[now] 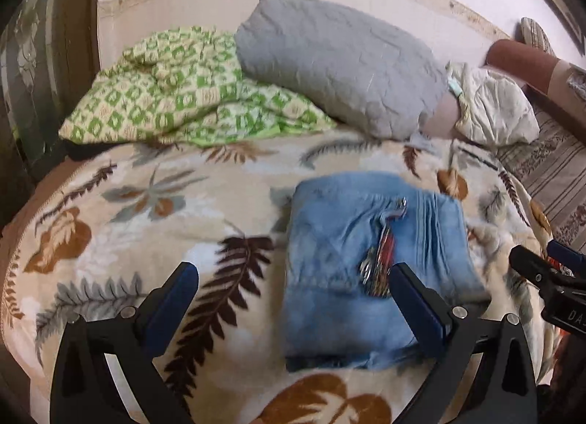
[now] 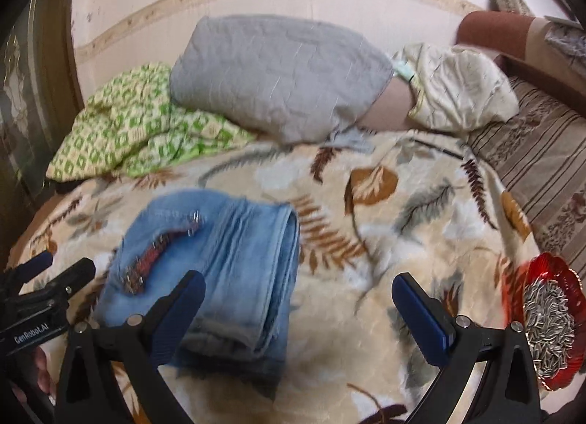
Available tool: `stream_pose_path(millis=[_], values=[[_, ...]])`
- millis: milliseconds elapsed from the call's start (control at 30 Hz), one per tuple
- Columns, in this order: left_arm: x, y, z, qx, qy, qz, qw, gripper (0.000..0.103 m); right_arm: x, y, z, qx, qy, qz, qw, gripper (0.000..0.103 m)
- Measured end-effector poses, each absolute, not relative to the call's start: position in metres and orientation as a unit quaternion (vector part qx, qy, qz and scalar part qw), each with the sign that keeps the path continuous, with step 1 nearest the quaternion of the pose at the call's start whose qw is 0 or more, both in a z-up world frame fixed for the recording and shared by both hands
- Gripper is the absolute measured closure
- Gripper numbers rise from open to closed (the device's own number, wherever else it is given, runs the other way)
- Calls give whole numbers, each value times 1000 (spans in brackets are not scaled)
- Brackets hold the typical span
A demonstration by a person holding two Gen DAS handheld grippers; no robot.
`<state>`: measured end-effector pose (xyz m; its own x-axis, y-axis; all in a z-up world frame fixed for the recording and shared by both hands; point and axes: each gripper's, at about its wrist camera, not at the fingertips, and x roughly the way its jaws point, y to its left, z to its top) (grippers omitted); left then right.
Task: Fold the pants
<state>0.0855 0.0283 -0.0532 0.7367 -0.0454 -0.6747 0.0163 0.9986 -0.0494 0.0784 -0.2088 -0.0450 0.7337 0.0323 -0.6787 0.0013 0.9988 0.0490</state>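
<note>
Light blue jeans lie folded in a compact stack on the leaf-patterned blanket, with a red ripped patch and metal pins on top. They also show in the right wrist view, layered edges facing right. My left gripper is open and empty, hovering above the blanket, its right finger over the jeans' near edge. My right gripper is open and empty, its left finger over the jeans. The right gripper also shows at the right edge of the left wrist view, and the left gripper at the left edge of the right wrist view.
A grey quilted pillow, a green patterned cloth and a cream pillow lie at the back by the wall. A red dish of sunflower seeds sits at the right on the blanket. A striped mattress shows at the right.
</note>
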Motion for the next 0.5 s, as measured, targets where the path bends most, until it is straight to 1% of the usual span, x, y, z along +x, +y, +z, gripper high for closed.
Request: stream_pose_path(millis=[167, 333, 400, 500], values=[[90, 25, -66, -5, 386, -24, 922, 0, 85, -200, -66, 8, 395, 25, 918, 0], [100, 10, -100, 33, 447, -39, 893, 0, 97, -199, -100, -14, 449, 23, 893, 0], [102, 11, -111, 19, 469, -52, 882, 0, 98, -199, -112, -19, 461, 28, 887, 0], [102, 14, -115, -2, 478, -60, 876, 0, 97, -202, -115, -22, 457, 32, 889, 0]])
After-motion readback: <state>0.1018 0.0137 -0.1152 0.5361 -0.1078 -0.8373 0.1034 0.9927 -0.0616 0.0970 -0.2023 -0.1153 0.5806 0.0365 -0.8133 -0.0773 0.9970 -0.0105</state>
